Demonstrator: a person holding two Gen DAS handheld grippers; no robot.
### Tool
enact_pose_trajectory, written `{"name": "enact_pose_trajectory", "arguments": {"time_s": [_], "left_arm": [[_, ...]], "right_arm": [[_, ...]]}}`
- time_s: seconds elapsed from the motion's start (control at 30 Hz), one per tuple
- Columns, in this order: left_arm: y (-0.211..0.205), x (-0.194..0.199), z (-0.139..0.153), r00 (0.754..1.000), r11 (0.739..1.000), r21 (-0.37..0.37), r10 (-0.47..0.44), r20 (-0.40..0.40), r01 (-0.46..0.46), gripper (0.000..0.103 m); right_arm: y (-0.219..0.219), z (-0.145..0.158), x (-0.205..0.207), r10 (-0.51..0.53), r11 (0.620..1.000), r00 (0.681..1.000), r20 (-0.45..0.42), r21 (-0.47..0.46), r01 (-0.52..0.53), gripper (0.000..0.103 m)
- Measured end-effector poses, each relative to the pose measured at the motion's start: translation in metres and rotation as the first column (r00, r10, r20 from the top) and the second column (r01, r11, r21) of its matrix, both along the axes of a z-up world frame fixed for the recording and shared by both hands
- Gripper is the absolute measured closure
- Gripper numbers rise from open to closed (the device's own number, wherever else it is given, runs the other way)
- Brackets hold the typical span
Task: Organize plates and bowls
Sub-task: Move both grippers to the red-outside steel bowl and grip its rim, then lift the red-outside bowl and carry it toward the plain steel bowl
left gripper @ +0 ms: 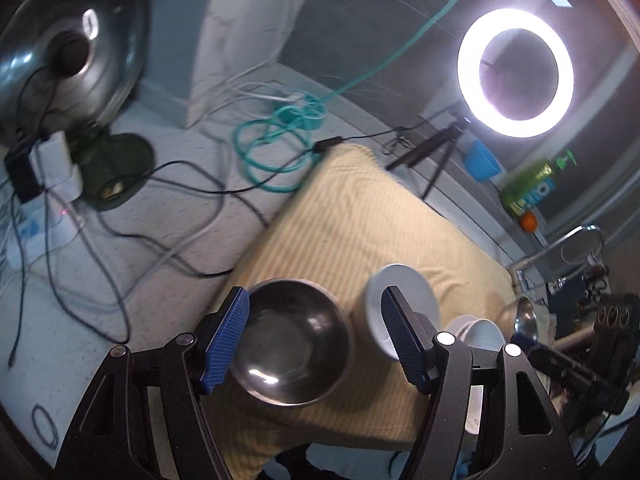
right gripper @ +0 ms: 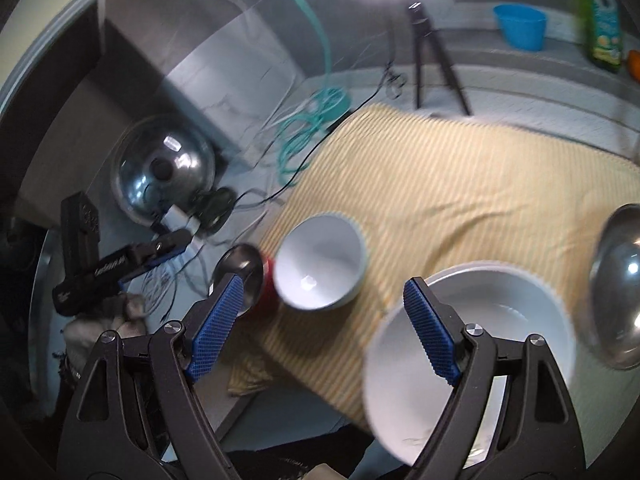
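We see a yellow striped cloth (left gripper: 360,216) spread over the counter, a lit ring light (left gripper: 515,73) on a black tripod (left gripper: 432,156) at its far edge. Teal cable (left gripper: 276,148) coiled far left of the cloth, black and white wires tangled beside it. Round metal fan (left gripper: 72,52) on a dark base at far left, a white plug adapter (left gripper: 56,160) near it. Blue tub (left gripper: 482,160), green bottle (left gripper: 528,188) and a small orange object (left gripper: 529,221) line the far-right ledge; faucet (left gripper: 576,240) beyond.

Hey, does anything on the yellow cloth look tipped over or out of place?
Yes. The small white bowl lies tilted on its side on the yellow cloth, its opening facing the camera, against a red item. Nothing looks spilled or broken.
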State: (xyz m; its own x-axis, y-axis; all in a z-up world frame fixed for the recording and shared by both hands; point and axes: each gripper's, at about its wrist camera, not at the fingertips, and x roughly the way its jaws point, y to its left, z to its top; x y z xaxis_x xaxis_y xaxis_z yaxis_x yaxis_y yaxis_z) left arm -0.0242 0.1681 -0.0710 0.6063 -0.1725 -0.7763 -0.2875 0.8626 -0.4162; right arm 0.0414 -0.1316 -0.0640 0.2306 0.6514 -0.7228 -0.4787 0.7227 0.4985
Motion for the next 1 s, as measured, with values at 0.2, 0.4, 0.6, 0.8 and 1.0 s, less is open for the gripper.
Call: {"name": "enact_pose_trajectory", "arguments": {"time_s": [0.2,0.4,0.6,0.8,1.0], "left_arm": [[0.025,-0.010,-0.024,0.998,0.998,-0.043,0.052,-0.045,-0.054,0.039],[0.033,-0.006,-0.045,0.996,0.998,-0.065,0.009,-0.085,-0.015,0.058],[0.038,-0.003,-0.058,0.994,0.995,-0.100,-0.014,-0.106,0.004,0.068],[0.038,0.000,-0.064,0.992,0.993,-0.115,-0.037,-0.117,0.024,0.072],[0.039,0.005,-0.070,0.991,0.991,-0.128,-0.050,-0.128,0.033,0.078]], "right_arm": [[0.053,-0.030,-0.022,0.119,0.993,0.990,-0.076,-0.016,-0.121,0.018],[0.089,-0.059,-0.020,0.162,0.986,0.974,-0.159,-0.017,-0.166,0.034],[0.105,-0.085,-0.012,0.134,0.991,0.959,-0.249,0.005,-0.137,0.053],[0.115,-0.096,-0.002,0.102,0.995,0.954,-0.283,0.018,-0.101,0.064],[0.127,-0.103,0.004,0.095,0.995,0.950,-0.298,0.005,-0.098,0.075]]}}
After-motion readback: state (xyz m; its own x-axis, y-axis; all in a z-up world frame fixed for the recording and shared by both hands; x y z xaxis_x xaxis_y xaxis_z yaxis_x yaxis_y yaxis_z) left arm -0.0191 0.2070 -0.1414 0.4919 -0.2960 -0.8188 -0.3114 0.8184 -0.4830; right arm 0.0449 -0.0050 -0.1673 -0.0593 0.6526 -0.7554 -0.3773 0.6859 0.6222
